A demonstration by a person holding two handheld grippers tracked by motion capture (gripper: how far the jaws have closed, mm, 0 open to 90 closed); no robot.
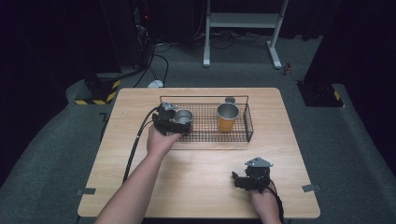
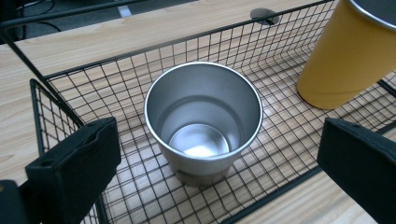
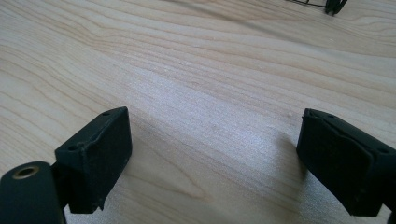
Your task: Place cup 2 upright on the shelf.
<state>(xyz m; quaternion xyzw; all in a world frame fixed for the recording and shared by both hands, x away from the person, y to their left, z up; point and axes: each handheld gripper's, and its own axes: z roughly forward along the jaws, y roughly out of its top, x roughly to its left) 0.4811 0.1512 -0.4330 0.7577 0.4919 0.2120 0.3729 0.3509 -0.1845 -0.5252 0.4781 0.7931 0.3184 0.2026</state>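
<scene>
While both tongs gape empty, the pale wooden table [image 1: 201, 182] stands on grey carpet [image 1: 345, 140] in a dark room.

Between my left gripper's [image 2: 210, 158] black jaws I see a plain silver steel cup [image 2: 203, 121], bright and unpainted inside and out, with a pale glint on its bottom. Beyond the right jaw stands a mustard-yellow cup [image 2: 348, 56] with a silver rim. Both sit on the black wire basket [image 2: 70, 116], a grid of small squares with a thicker black rail above. Under it, past the left jaw, my table [image 2: 18, 121] is light wood with fine grain lines. My right gripper's [image 3: 212, 163] jaws are matte black too, and between them runs the same pale wood, streaked with wavy tan grain. From above, the floor [image 1: 46, 140] around the table is dark grey carpet.
</scene>
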